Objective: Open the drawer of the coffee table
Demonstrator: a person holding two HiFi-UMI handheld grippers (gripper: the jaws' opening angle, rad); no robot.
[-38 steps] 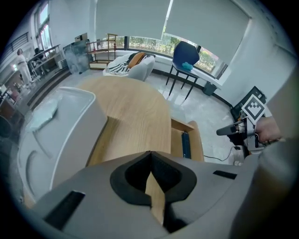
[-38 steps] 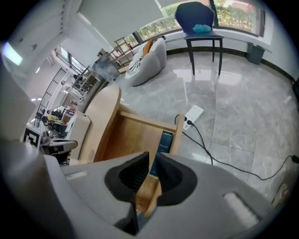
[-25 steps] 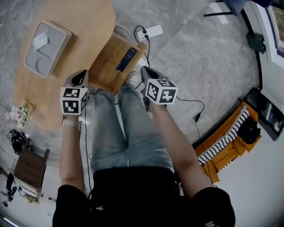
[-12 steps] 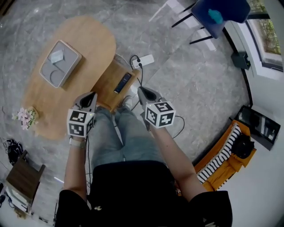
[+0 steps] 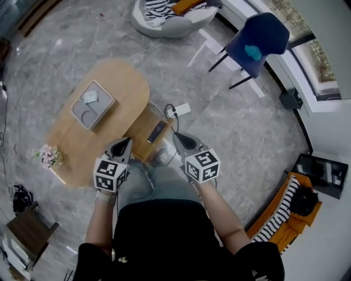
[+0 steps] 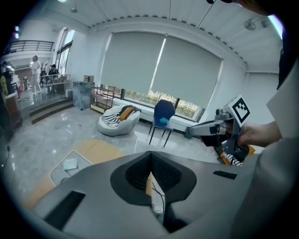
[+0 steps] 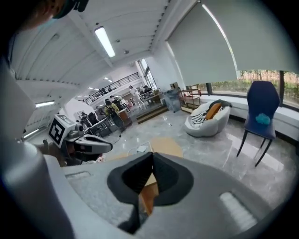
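Holding a slim dark device [image 5: 156, 131], the drawer [image 5: 141, 129] stands open.

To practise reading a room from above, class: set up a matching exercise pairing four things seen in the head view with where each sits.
1 grey square tray
2 white power strip
3 small teal object
4 striped cushion

A blue chair seat
B white beanbag
C oval wooden table
D grey stone floor

Pairs: 1-C, 2-D, 3-A, 4-B
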